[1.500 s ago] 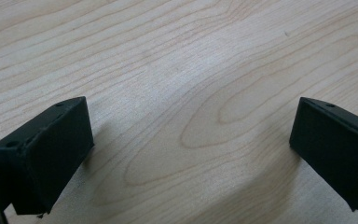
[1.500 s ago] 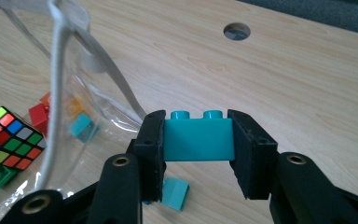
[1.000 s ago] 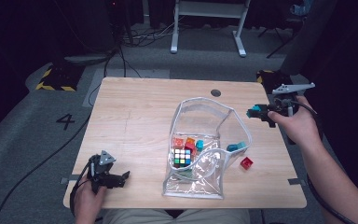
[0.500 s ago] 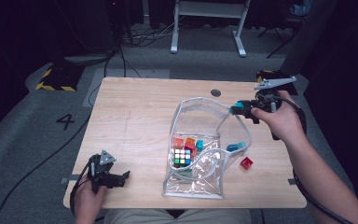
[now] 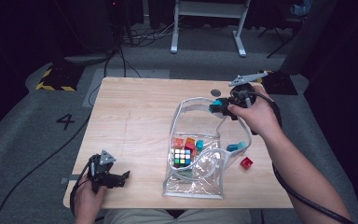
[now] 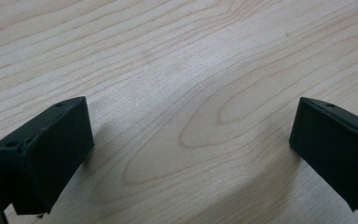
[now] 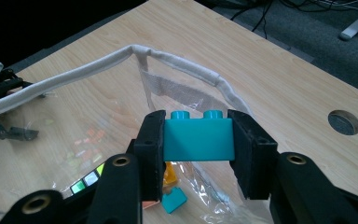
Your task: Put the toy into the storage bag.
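The right gripper (image 7: 198, 140) pinches a teal brick (image 7: 199, 139) (studs up) just above the far rim of the clear bag (image 5: 192, 184). A puzzle cube (image 5: 181, 157) and other bricks lie inside the bag. The left gripper (image 5: 121, 178), jaws spread w/ nothing between, rests on the table (image 5: 135, 116) left of the bag.
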`<state>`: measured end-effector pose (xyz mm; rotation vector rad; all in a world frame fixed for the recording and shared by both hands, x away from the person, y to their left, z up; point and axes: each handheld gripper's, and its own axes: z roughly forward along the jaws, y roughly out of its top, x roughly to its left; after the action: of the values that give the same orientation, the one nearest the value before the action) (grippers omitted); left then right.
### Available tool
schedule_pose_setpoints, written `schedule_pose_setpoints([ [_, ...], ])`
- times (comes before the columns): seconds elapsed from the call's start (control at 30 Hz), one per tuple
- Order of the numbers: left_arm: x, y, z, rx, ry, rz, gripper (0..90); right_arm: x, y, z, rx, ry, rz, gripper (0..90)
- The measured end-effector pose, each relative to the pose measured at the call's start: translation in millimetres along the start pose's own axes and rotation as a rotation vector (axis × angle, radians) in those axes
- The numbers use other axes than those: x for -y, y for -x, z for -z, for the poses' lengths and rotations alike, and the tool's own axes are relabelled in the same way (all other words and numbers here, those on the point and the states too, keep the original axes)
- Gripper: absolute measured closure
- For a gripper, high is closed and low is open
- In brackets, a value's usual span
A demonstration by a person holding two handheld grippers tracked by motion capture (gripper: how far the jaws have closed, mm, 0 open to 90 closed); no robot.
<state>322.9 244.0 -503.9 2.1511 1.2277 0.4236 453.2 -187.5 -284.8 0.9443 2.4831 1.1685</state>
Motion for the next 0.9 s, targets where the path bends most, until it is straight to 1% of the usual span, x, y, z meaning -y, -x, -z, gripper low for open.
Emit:
schedule_pose_setpoints([
  [0.1,0.0,0.0,0.1,0.0,-0.001,0.001,0.0,-3.1,-0.8,-7.9,0.003,-0.013,0.013,59.0],
  [0.27,0.0,0.2,0.0,0.0,0.001,0.003,0.0,-6.5,0.1,-21.1,0.011,-0.029,0.0,59.0],
  [0.3,0.0,0.1,0.1,0.0,-0.001,0.001,0.0,-7.1,1.4,-24.2,0.016,-0.033,0.008,59.0],
  [0.37,0.0,0.0,0.1,0.0,-0.001,0.001,0.0,-7.8,1.3,-28.3,0.019,-0.042,-0.001,59.0],
  [0.5,0.0,0.1,0.1,0.0,-0.001,0.001,0.0,-7.8,2.1,-39.5,0.023,-0.062,0.004,59.0],
  [0.57,0.0,0.1,0.1,0.0,-0.001,0.001,0.0,-7.4,1.8,-44.7,0.025,-0.068,-0.002,59.0],
  [0.63,0.0,0.0,0.1,0.0,-0.001,0.001,0.0,-6.9,3.2,-51.1,0.04,-0.079,-0.003,59.0],
  [0.7,0.0,0.2,0.0,0.0,0.0,0.003,0.0,-6.5,5.0,-55.1,0.039,-0.082,-0.009,59.0],
  [0.73,0.0,0.2,0.0,0.0,0.001,0.003,0.0,-6.4,5.1,-56.7,0.046,-0.083,-0.02,59.0],
  [0.9,0.0,0.2,0.0,0.0,0.001,0.003,0.0,-4.3,7.6,-64.8,0.05,-0.089,-0.026,59.0],
])
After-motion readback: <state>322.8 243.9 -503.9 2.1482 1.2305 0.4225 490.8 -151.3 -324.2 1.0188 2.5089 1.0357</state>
